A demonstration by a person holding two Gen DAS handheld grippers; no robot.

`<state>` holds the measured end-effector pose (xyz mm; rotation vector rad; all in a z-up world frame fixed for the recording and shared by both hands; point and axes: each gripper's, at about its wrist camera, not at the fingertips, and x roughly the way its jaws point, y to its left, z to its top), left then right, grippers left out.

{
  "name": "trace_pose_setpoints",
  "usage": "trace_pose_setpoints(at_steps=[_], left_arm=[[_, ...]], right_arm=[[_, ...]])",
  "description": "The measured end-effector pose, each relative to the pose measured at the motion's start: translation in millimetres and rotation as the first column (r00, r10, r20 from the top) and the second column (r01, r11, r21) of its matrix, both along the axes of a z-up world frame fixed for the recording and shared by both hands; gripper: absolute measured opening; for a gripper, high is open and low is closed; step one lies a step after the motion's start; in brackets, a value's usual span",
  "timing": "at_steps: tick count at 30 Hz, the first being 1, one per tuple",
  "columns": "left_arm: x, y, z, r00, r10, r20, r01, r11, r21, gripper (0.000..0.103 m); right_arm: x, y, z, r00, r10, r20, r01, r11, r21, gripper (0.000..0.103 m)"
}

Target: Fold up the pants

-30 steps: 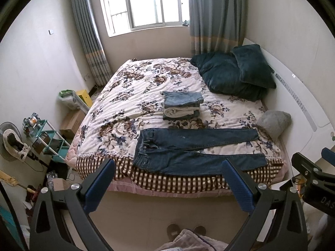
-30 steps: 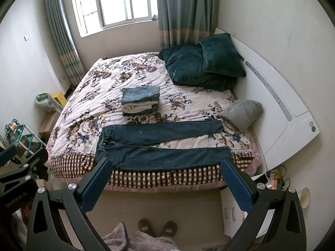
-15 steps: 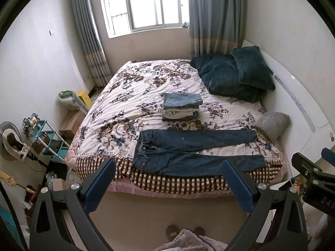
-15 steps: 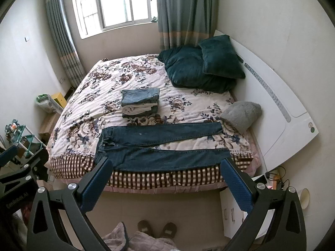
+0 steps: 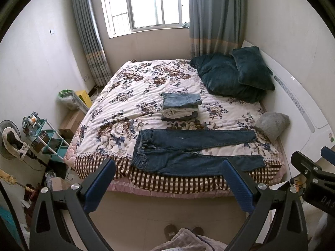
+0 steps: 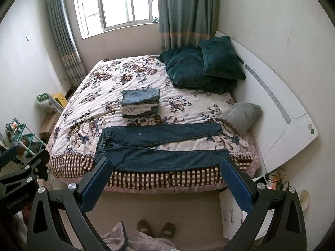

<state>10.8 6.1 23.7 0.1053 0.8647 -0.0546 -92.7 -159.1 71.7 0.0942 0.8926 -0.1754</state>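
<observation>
- Nearest of all, the left gripper (image 5: 168,181) is held above the floor short of the bed, its blue-padded fingers (image 5: 100,185) spread wide with nothing between them.
- The right gripper (image 6: 166,181) is alongside it on the right, likewise spread wide and empty; neither touches any cloth.
- Below them, on the tiled floor, a pair of slippers (image 6: 156,229) and a bit of pale garment show at the bottom of both views.
- At the near edge of the bed (image 5: 146,183), on the floral quilt, lie the dark jeans (image 5: 188,149), spread flat with the waistband to the left and both legs running to the right.
- The two legs are parted in a narrow V, the near one lying along the checked border; no fold has been made in them, so by my reading the folding of this pair has not begun.
- What is left, I judge, is everything: bring one leg over the other, then fold the length down to a compact bundle.
- Just beyond the jeans sits a stack of folded clothes (image 5: 181,107), light denim on top, which suggests other pairs are finished.
- To the right of the far leg's hem rests a grey bundle (image 5: 272,124).
- Farthest back, dark green pillows (image 5: 232,76) lean by the white headboard at the right, under the window (image 5: 144,4) and curtains.
</observation>
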Motion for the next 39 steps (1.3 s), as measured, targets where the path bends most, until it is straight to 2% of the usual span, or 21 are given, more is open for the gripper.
trace_pose_setpoints(at_steps=[21,26,31,34,39], left_arm=[[-4.2,1.2,2.6,1.0,0.003,-0.001,-0.003,1.0,-0.007,0.103],[-1.0,-14.8,-0.4,1.0,0.022,-0.005,-0.022,1.0,-0.004,0.103],[20.9,-26.2,-29.9,0.997,0.072,0.006,-0.072,0.997,0.001,0.103],[44.2,-34.5,-55.9,0.994,0.11,-0.003,-0.109,0.994,0.024,0.103],[89.5,-49.0,-103.4,0.988,0.143,-0.065,-0.138,0.988,0.072,0.103]], right_arm=[[1.7,-0.4,4.3,1.0,0.002,-0.007,-0.002,1.0,0.004,0.103],[4.5,-2.8,1.9,1.0,0.0,-0.012,0.0,1.0,0.007,0.103],[19.6,-16.6,-24.2,1.0,-0.017,-0.015,0.017,1.0,0.003,0.103],[45.2,-29.0,-52.1,0.999,-0.024,-0.03,0.024,1.0,-0.001,0.103],[98.8,-49.6,-103.2,0.996,-0.017,-0.092,0.016,1.0,-0.009,0.103]])
